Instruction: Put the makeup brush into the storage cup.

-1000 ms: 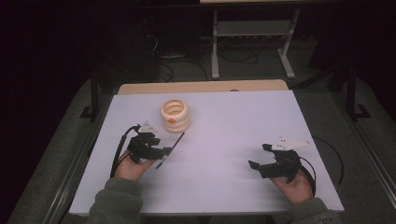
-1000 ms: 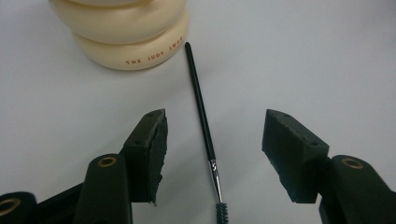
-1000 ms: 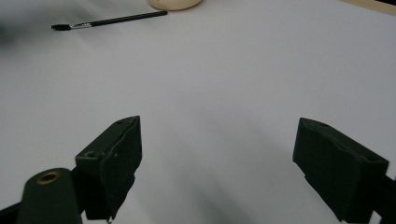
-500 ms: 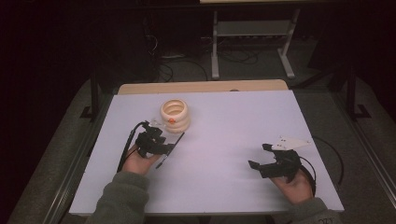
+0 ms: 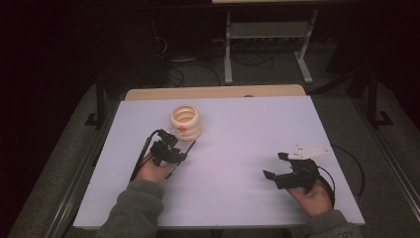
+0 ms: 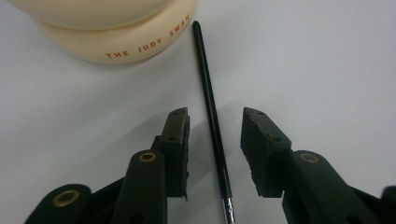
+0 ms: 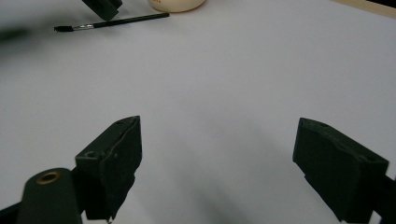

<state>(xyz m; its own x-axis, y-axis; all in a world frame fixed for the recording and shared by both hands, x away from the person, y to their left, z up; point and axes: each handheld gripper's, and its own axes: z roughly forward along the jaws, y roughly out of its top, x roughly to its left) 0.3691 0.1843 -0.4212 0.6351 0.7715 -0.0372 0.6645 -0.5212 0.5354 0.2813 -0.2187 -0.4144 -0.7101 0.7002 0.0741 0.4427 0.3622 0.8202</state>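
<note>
White table top [image 5: 257,129]; metal stand [image 5: 267,34] & cables [image 5: 188,69] behind.

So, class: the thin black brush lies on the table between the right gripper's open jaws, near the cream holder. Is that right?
Wrong gripper. The left gripper view shows the brush between the left gripper's open jaws, which have just been closing, untouched, near the cream holder.
</note>
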